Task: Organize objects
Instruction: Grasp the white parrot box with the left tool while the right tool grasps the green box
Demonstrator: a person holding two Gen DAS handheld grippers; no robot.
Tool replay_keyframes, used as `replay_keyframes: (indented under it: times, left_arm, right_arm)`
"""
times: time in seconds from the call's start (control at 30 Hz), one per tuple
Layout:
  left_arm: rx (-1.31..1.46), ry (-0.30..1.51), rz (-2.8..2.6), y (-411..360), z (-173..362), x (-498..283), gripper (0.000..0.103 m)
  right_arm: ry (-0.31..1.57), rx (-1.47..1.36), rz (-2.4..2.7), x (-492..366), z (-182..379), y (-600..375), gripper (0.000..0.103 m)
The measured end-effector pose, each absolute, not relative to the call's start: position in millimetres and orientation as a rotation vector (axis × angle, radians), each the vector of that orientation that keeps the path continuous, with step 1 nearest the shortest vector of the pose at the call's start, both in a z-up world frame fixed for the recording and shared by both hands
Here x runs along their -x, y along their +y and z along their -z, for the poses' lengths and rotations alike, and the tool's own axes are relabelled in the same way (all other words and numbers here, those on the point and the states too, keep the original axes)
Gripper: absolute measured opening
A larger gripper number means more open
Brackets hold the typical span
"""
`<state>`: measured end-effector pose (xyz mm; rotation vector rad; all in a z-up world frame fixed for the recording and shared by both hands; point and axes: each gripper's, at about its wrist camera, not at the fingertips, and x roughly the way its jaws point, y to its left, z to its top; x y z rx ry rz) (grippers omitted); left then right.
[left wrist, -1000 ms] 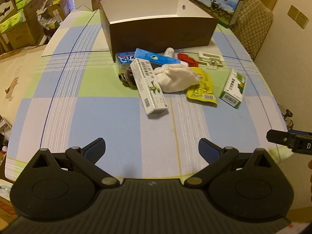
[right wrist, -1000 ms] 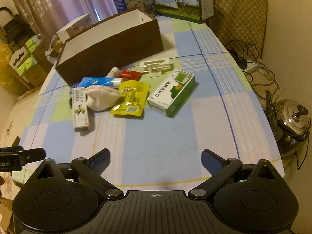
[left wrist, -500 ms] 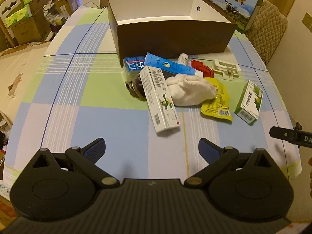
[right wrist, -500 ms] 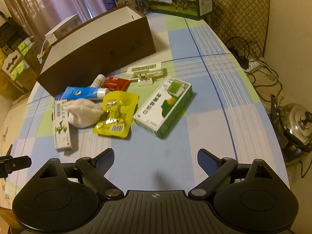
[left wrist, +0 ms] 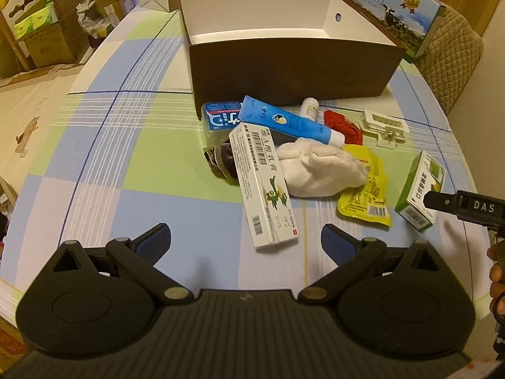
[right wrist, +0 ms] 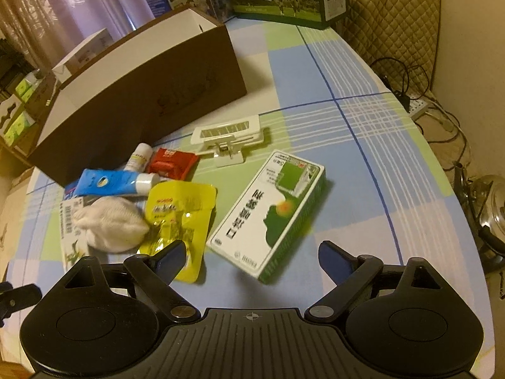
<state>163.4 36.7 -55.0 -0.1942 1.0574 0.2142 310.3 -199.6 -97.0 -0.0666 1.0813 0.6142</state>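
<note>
Right wrist view shows the right gripper (right wrist: 251, 260), fingers wide and holding nothing, angled down at the green-and-white cardboard medicine box (right wrist: 268, 213), probably lined up to grasp its long sides. That box lies apart from the pile on the checked surface (right wrist: 347, 72). The left gripper (left wrist: 246, 241), equally wide and empty, faces the long white ointment carton (left wrist: 262, 186). Behind them, the open brown cardboard box (left wrist: 293, 72) looks the likely destination.
</note>
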Motion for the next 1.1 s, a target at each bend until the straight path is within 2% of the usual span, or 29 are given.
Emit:
replay_keyframes:
  times: [0.37,0.57,0.7,0.8,1.1]
  left_arm:
    - [0.190,1.084,-0.246,34.9,68.9,-176.3,0.100]
    - [0.183,1.099,-0.252,31.4,75.9,-182.6,0.100]
    - [0.174,1.105,-0.252,27.8,81.8,-187.9,0.100]
    - [0.164,1.107,-0.243,23.4,87.5,-194.0,0.099]
    - [0.027,1.083,-0.264,5.6,111.5,-218.1,0.080]
  right_arm:
    - [1.105,0.090,-0.580,-337.2,119.9,-175.1,0.084]
    - [1.141,0.134,-0.590,-343.7,132.9,-176.1,0.073]
    - [1.119,0.219,-0.629,-342.4,131.7,-184.5,0.058]
    - [1.120,0.250,-0.641,-344.7,130.9,-199.0,0.056]
    - [1.160,0.243,-0.652,-350.6,126.2,-228.2,0.056]
